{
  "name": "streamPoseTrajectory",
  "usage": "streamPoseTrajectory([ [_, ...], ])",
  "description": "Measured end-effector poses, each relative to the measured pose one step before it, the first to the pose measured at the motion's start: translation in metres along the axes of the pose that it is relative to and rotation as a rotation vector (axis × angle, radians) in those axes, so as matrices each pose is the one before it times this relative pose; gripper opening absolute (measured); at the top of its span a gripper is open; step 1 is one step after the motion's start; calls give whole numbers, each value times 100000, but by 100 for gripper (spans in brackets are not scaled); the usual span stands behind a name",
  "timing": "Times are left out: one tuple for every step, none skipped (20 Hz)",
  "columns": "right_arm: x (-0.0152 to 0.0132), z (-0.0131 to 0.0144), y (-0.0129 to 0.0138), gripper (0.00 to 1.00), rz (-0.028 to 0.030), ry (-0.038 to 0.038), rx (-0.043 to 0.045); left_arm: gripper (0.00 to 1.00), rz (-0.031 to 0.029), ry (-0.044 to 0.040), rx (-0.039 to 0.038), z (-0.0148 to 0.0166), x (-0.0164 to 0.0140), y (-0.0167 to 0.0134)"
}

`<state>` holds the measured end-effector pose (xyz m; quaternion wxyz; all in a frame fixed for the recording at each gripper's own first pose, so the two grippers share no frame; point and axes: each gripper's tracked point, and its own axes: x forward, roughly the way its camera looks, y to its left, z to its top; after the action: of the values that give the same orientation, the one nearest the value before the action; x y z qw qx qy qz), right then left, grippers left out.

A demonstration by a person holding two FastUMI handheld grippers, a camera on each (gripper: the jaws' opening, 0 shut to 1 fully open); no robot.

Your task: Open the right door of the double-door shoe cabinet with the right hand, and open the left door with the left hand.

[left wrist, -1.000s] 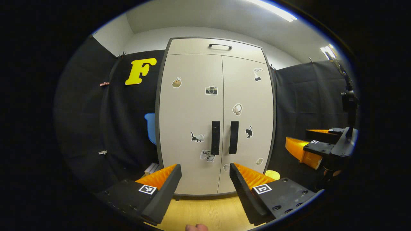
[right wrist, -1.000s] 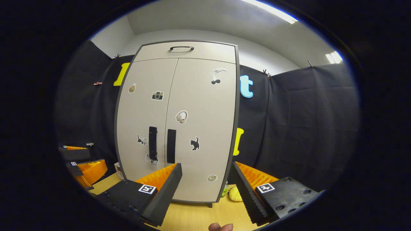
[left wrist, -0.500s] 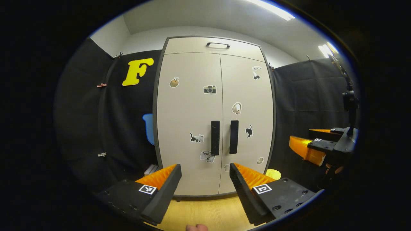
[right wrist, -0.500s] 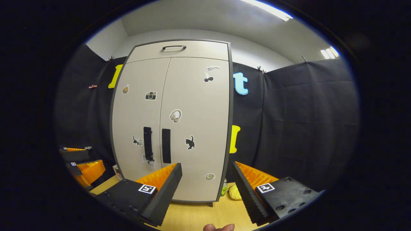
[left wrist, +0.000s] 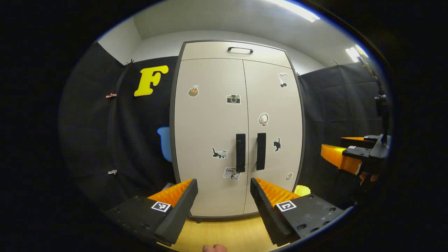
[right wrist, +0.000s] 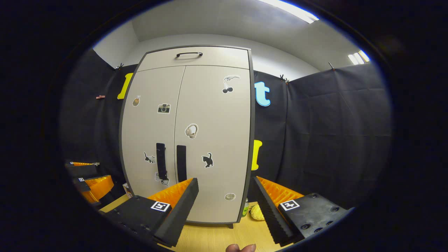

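shoe cabinet (left wrist: 238,133) ahead, both doors flush | left tool (left wrist: 224,199) apart, short of left handle (left wrist: 240,152) | right tool (right wrist: 225,201) apart, off right handle (right wrist: 181,163) | yellow object (right wrist: 256,212) at cabinet's right foot, partly hidden

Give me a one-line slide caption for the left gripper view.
Left gripper, jaws open, faces the closed double-door shoe cabinet and its two black door handles, right gripper off to the side.
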<state>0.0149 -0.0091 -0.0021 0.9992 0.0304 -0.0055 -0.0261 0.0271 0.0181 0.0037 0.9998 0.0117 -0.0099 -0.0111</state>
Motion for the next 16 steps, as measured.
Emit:
streamPoseTrajectory([
  [180, -79, 100, 98, -1, 119, 668, 93, -90, 282, -150, -178, 104, 34],
  [297, -12, -93, 97, -606, -159, 357, 93, 51, 341, -196, -226, 192, 32],
  [417, -33, -83, 98, -601, -350, 112, 93, -453, 478, -363, -175, 167, -100],
  [144, 179, 217, 98, 775, -767, 422, 94, -160, 337, -363, -215, 129, -80],
  [206, 134, 320, 98, 727, -443, 311, 94, -37, 506, -314, -201, 173, -47],
  [327, 18, 318, 99, 774, -367, 545, 93, 47, 640, -210, -276, 105, 31],
  [313, -18, 401, 96, 835, 139, 672, 93, -45, 444, -390, -166, 133, -63],
  [421, 49, 580, 97, 1208, 22, 410, 94, 238, 390, -676, -244, 114, 112],
  [412, 101, 395, 98, 436, -306, -184, 93, 314, 382, -955, -93, 45, 69],
  [499, 216, 263, 98, 202, -439, -620, 93, -21, 298, -938, -182, 107, -47],
  [524, 103, 659, 97, 1359, -191, -108, 93, -97, 446, -577, -161, 77, 6],
  [487, 123, 710, 97, 1696, 219, 397, 94, 95, 707, -42, -219, 124, 3],
  [550, -103, 646, 97, 1433, 551, 750, 93, 332, 317, 444, -144, 28, 109],
  [764, -151, 679, 97, 1421, 516, 1349, 93, 277, 113, 855, -119, 39, 11],
  [691, -252, 567, 97, 745, 362, 1381, 93, 464, -214, 1128, 6, -21, 36],
  [860, -215, 554, 97, 705, 69, 1240, 93, 584, -58, 921, -98, -74, 138],
])
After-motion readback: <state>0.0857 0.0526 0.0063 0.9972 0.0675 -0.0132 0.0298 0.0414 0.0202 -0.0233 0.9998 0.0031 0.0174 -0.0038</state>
